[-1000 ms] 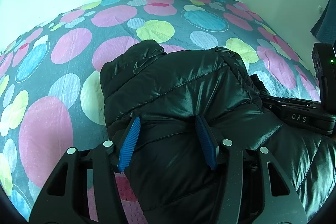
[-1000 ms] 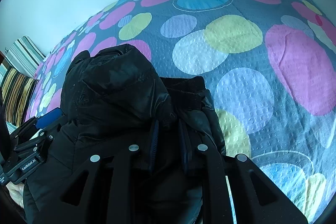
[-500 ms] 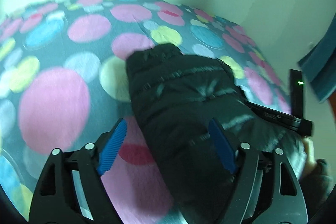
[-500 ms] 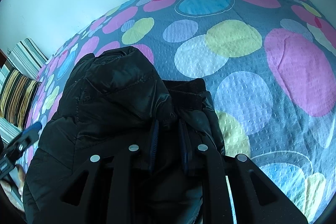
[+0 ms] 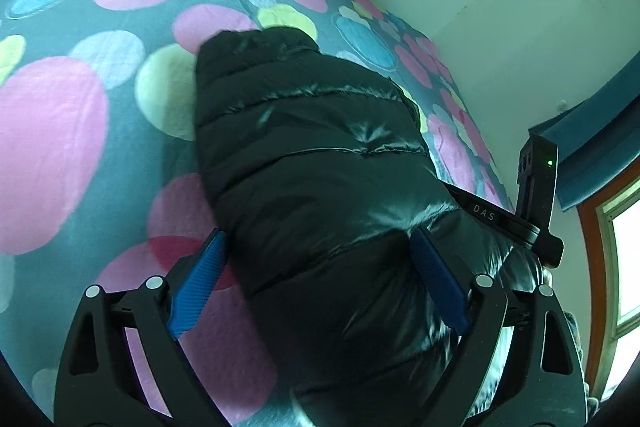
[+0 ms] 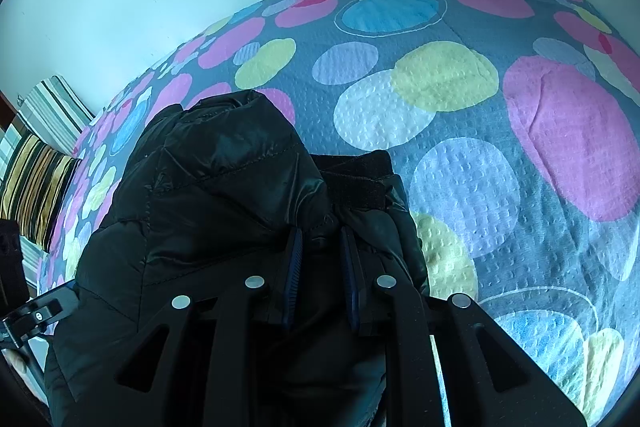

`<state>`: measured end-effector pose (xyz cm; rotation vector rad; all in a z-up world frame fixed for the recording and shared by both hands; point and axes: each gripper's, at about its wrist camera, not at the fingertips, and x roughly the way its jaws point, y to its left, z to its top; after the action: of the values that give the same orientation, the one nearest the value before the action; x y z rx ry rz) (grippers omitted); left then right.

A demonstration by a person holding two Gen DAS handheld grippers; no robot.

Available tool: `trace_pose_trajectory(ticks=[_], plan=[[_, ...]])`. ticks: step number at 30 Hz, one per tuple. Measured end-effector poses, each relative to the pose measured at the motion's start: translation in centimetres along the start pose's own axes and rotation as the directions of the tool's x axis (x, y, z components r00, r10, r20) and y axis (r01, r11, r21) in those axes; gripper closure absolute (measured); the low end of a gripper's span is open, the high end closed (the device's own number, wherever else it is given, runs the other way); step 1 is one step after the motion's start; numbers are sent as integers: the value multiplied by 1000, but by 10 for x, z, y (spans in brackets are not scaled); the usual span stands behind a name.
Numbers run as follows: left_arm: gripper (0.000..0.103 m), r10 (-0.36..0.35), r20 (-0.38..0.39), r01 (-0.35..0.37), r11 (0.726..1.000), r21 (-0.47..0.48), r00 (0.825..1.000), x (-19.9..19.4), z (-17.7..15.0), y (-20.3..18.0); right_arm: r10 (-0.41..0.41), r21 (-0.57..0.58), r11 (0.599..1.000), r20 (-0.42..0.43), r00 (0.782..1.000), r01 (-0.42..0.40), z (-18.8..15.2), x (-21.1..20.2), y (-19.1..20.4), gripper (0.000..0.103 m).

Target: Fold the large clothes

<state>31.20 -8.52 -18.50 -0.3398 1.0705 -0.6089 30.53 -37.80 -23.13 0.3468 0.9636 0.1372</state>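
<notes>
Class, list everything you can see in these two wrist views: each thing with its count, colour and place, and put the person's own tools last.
Puffer jacket: one, shiny black, bundled on the bed.
Bedspread: one, grey with pink, yellow, blue and white circles, under the jacket.
Striped cushion: one, yellow, black and white, at the bed's far left.
Curtain: one, teal, by the window at right.
Left tongs: blue pads, just opened wide, straddling the jacket.
Right tongs: dark pads, pinching a jacket fold.

L tongs (image 5: 316,275) just opened wide, let go of black puffer jacket (image 5: 312,155); pads now stand apart either side of it. L hand swung sideways, rolled; window now in view.
</notes>
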Motion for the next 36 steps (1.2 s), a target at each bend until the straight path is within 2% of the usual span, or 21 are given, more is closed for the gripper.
trace_pose_trajectory(ticks=[6, 10, 12, 14, 15, 16, 18, 20, 22, 26, 31, 33, 34, 36], plan=[[11, 51, -24, -50, 998, 37, 998, 13, 3, -6, 5, -2, 1000, 11, 1000, -5, -1, 1, 0, 84], [11, 48, -25, -47, 998, 49, 999, 15, 4, -7, -9, -12, 1000, 24, 1000, 9, 0, -6, 2, 81], [12, 47, -24, -46, 997, 57, 999, 15, 4, -8, -24, -12, 1000, 31, 999, 25, 2, -14, 4, 76], [12, 50, -24, -48, 997, 60, 998, 15, 4, -9, -7, 11, 1000, 49, 999, 7, 3, -30, 3, 50], [12, 51, -24, -49, 997, 58, 998, 16, 5, -9, 4, 24, 1000, 68, 998, -6, 4, -42, 3, 41], [12, 50, -24, -49, 997, 56, 998, 16, 5, -8, -24, 31, 999, 78, 997, 22, 3, -49, 2, 26], [12, 52, -25, -51, 997, 56, 998, 16, 6, -9, -80, 19, 997, 78, 994, 79, 2, -57, 1, 25], [12, 56, -24, -54, 997, 62, 998, 15, 5, -10, -101, 18, 995, 21, 995, 101, -3, -54, -6, 25], [12, 60, -22, -59, 996, 69, 998, 15, 5, -11, -43, 71, 996, -32, 999, 45, -8, -47, -20, 22], [12, 63, -23, -61, 996, 70, 998, 15, 4, -12, 69, 200, 978, -77, 995, -52, -18, -29, -42, 16], [12, 60, -20, -58, 996, 68, 998, 16, 4, -11, 227, 326, 927, -89, 970, -187, -31, 0, -54, 15], [12, 57, -19, -55, 996, 69, 998, 17, 4, -10, 248, 332, 920, -79, 966, -209, -33, 4, -52, 14], [12, 55, -19, -54, 996, 69, 998, 17, 4, -10, 252, 324, 921, -79, 965, -214, -33, 5, -50, 16], [13, 56, -19, -54, 996, 69, 998, 17, 4, -10, 305, 339, 903, -75, 949, -263, -33, 9, -48, 31]])
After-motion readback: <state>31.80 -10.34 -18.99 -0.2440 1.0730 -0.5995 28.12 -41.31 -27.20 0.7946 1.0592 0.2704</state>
